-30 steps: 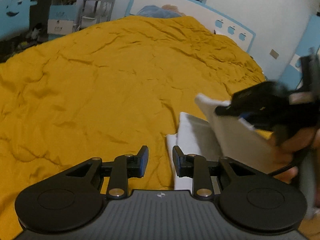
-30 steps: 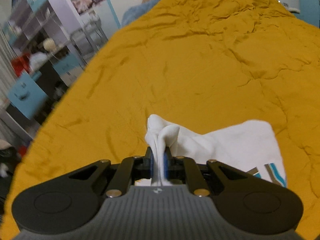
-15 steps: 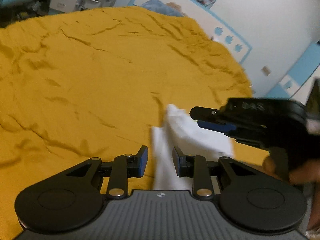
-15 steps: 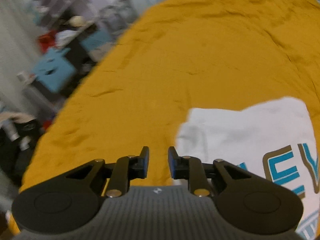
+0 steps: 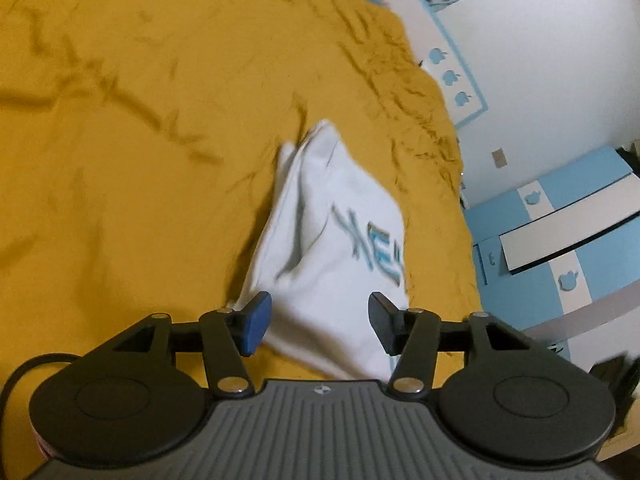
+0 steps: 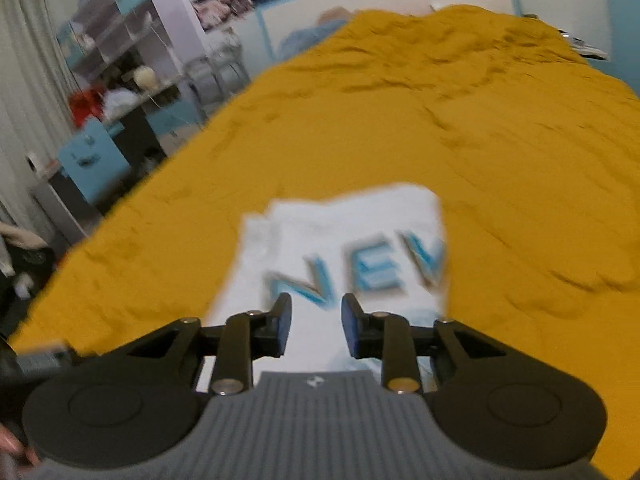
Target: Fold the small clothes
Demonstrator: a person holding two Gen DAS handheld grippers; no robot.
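A small white garment (image 5: 332, 248) with blue letters lies folded on the mustard-yellow bedspread (image 5: 120, 140). My left gripper (image 5: 320, 326) is wide open and empty, just above the garment's near edge. In the right wrist view the same garment (image 6: 344, 248) lies just ahead of my right gripper (image 6: 316, 324), which is open and empty above its near part. Both views are blurred by motion.
A white wall and a blue-and-white cabinet (image 5: 560, 248) stand beyond the bed's right edge. Shelves, a blue box (image 6: 92, 160) and clutter stand past the bed's left edge. Pillows (image 6: 312, 32) lie at the head.
My right gripper let go of the garment's bunched edge and opened; the garment now lies flat with its letters up. My left gripper opened wider and swung right toward it.
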